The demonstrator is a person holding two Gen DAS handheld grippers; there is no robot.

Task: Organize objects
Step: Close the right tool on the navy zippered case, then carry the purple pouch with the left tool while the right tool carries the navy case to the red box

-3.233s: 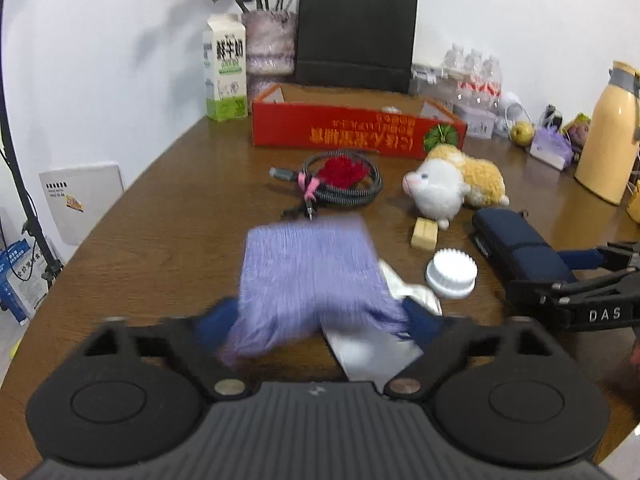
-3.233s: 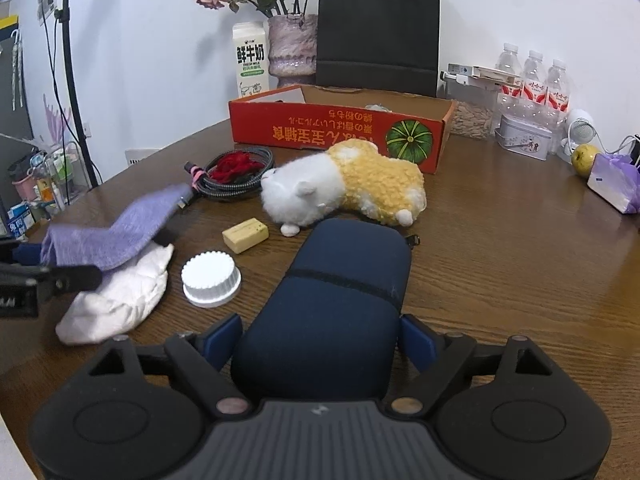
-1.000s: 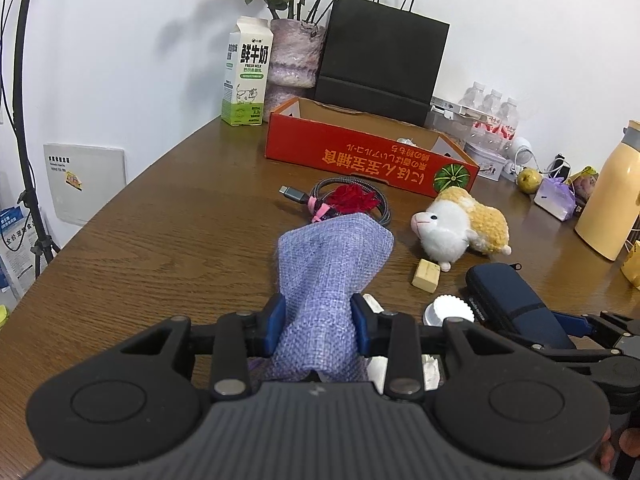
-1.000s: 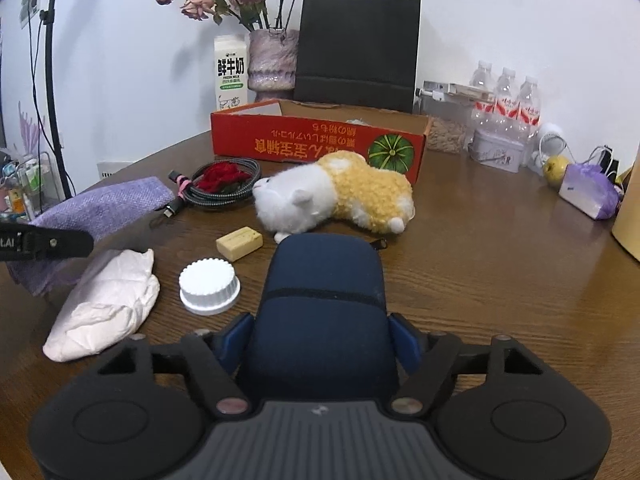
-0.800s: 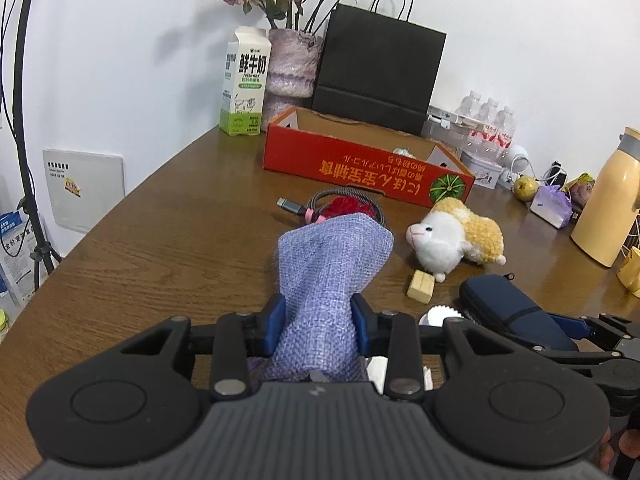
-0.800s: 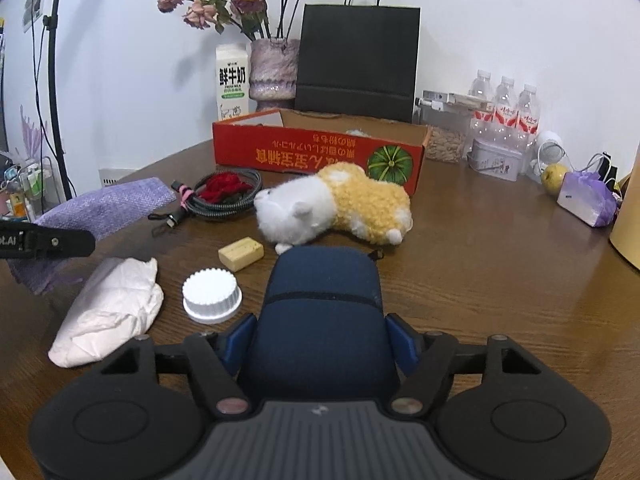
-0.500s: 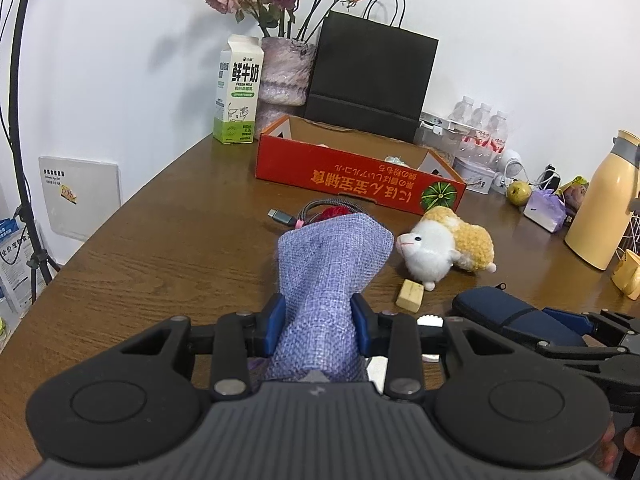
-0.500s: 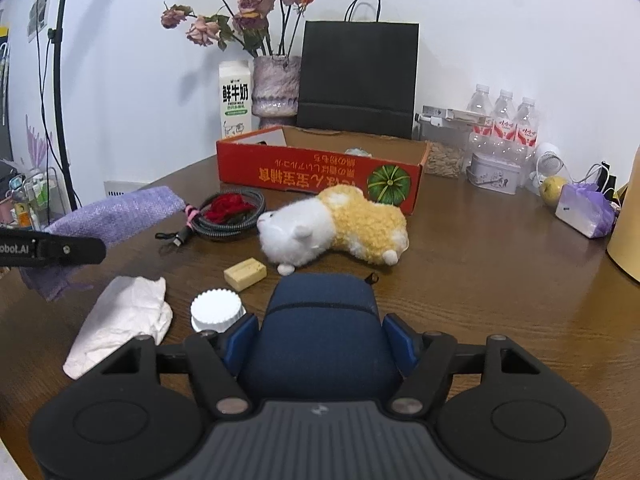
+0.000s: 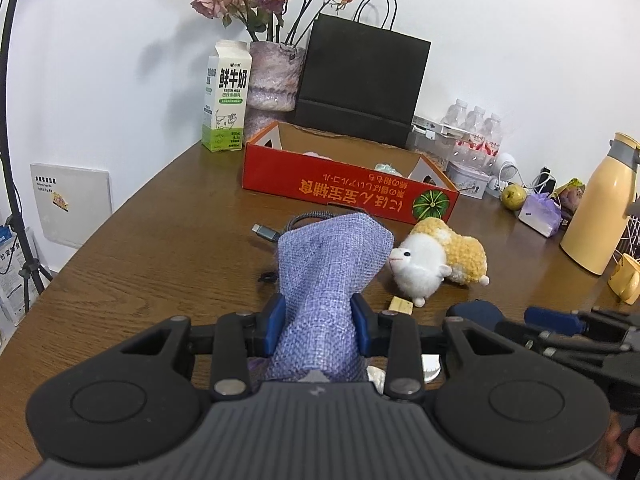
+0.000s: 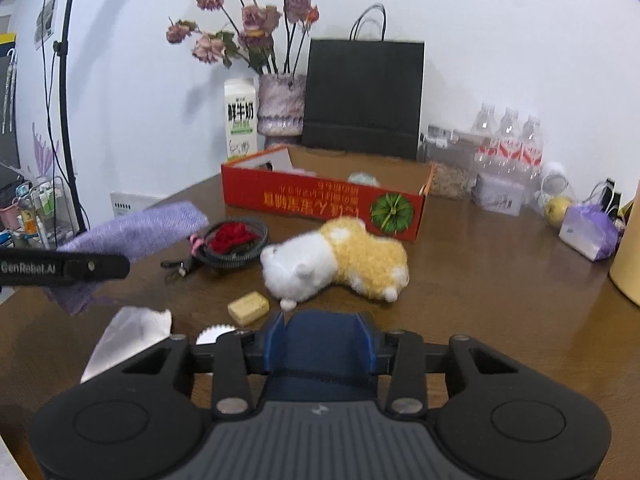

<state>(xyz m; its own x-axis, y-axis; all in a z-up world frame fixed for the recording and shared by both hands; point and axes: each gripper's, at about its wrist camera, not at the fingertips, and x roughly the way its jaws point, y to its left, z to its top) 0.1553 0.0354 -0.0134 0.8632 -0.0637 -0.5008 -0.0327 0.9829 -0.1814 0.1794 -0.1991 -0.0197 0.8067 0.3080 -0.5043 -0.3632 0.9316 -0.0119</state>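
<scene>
So the left tool (image 9: 318, 322) is pinching a purple woven pouch (image 9: 330, 276), held up off the wooden bench (image 9: 160, 248) and sticking out toward the red cardboard box (image 9: 344, 188). Right tool (image 10: 320, 344) has just been squeezing in and is now clamped on a navy zip case (image 10: 322, 350). Plush sheep (image 10: 336, 260), a yellow block (image 10: 248, 306) and coiled cable (image 10: 236, 246) sit on the bench ahead.
</scene>
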